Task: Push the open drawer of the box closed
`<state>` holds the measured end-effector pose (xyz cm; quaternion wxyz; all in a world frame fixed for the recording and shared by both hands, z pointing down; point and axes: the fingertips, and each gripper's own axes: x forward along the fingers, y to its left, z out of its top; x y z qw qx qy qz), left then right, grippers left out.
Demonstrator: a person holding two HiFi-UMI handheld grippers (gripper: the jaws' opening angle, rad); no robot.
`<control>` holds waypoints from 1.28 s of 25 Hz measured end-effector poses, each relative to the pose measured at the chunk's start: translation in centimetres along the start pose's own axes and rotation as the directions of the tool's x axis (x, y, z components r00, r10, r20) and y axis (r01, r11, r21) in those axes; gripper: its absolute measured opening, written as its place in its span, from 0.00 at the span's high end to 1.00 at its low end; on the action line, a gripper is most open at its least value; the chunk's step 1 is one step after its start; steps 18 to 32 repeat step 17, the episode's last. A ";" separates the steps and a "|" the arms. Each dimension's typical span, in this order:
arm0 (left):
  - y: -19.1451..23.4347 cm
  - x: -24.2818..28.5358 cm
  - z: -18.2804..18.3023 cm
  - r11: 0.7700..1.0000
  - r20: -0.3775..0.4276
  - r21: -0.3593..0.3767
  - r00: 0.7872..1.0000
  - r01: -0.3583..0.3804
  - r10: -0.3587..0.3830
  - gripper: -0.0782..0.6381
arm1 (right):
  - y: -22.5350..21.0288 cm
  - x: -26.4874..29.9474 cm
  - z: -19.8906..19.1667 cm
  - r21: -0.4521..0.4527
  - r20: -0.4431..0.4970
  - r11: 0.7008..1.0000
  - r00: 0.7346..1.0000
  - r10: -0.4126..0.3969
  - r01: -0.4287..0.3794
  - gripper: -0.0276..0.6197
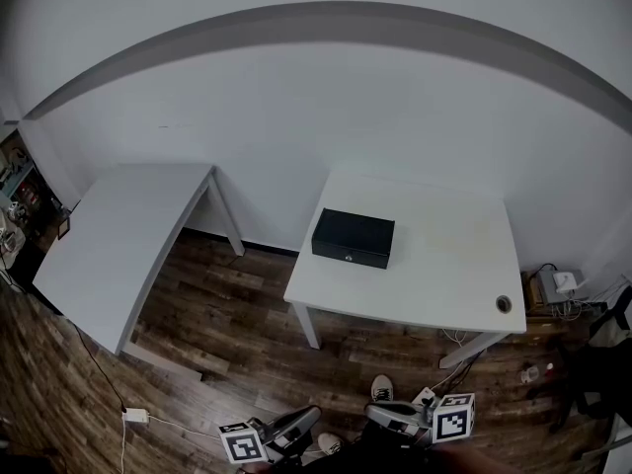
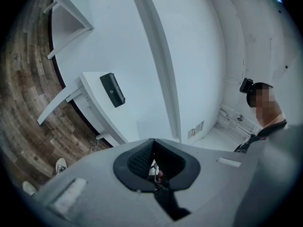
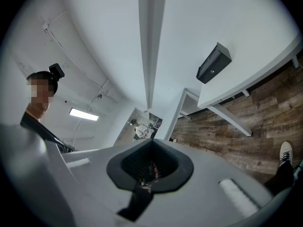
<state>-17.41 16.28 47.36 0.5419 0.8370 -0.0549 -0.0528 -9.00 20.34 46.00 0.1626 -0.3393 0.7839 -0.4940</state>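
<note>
A black box (image 1: 354, 237) sits on a white surface (image 1: 464, 284), well ahead of both sets of jaws. A person holds the left gripper (image 1: 316, 414) and the right gripper (image 1: 375, 411) low and close to the body, above a wood floor (image 1: 227, 304). Each pair of jaws is clenched, the dark pads meeting tip to tip with nothing between them. In the left gripper view the box lies far beyond the jaws, off to their upper left. In the right gripper view it lies far beyond them, to their upper right. Neither gripper is anywhere near it. The front face of the box, which carries a small round fitting, appears flush with the body, and no drawer can be seen standing out from it. By that showing the drawer looks to lie shut, as the task wants. At this range a slight gap could not be made out, so it cannot be told whether a sliver is left to push.
</note>
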 end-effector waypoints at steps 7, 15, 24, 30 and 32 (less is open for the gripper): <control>-0.4 -0.2 -0.6 1.000 0.008 -0.011 1.000 0.004 -0.003 0.89 | 0.2 -0.6 -0.2 -0.009 -0.002 1.000 1.000 -0.001 0.001 0.95; -0.7 -0.7 -0.5 1.000 0.027 -0.010 1.000 0.000 0.000 0.89 | 0.5 -0.4 -0.3 -0.006 0.000 1.000 1.000 0.011 -0.011 0.95; -0.7 -0.7 -0.5 1.000 0.031 -0.011 1.000 -0.001 0.002 0.89 | 0.6 -0.3 -0.3 -0.011 -0.003 1.000 1.000 0.013 -0.013 0.95; -0.7 -0.7 -0.5 1.000 0.031 -0.011 1.000 -0.001 0.002 0.89 | 0.6 -0.3 -0.3 -0.011 -0.003 1.000 1.000 0.013 -0.013 0.95; -0.7 -0.7 -0.5 1.000 0.031 -0.011 1.000 -0.001 0.002 0.89 | 0.6 -0.3 -0.3 -0.011 -0.003 1.000 1.000 0.013 -0.013 0.95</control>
